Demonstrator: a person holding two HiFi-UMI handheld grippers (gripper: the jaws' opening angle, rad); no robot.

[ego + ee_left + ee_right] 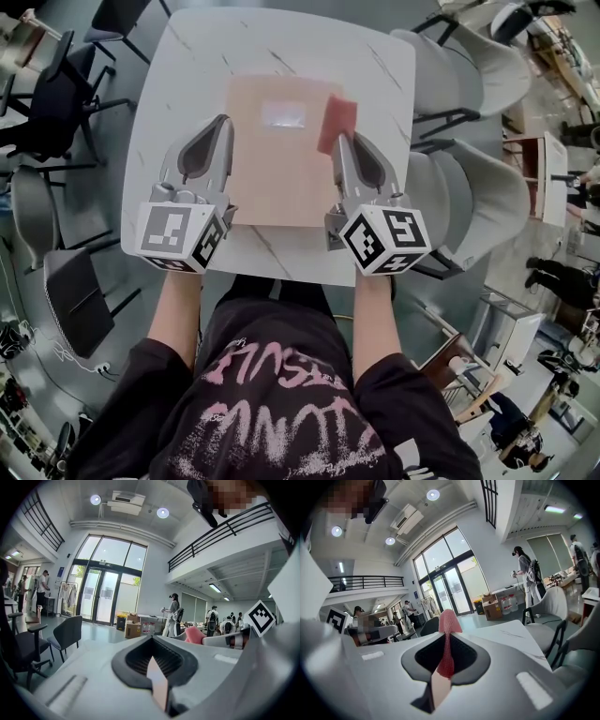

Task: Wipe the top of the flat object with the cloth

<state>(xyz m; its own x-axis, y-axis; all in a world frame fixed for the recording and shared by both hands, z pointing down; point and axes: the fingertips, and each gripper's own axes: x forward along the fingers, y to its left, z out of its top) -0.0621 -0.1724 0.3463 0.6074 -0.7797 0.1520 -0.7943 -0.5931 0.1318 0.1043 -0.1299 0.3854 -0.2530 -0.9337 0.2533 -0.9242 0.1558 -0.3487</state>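
Observation:
A flat tan board [277, 159] lies across the middle of the white marble table [187, 56]. My left gripper [223, 127] sits at the board's left edge and is shut on it. In the left gripper view that edge shows as a thin tan strip [158, 686] between the jaws of the left gripper [154, 667]. My right gripper [339, 145] is at the board's right edge, shut on a red-pink cloth [337, 122] that sticks out past its tips. In the right gripper view the cloth [447, 639] stands upright in the right gripper [445, 663], with a tan strip below it.
Grey chairs [487, 187] stand close along the table's right side and black office chairs [47, 103] at the left. The person's torso is at the table's near edge. People stand far off in the hall [172, 613].

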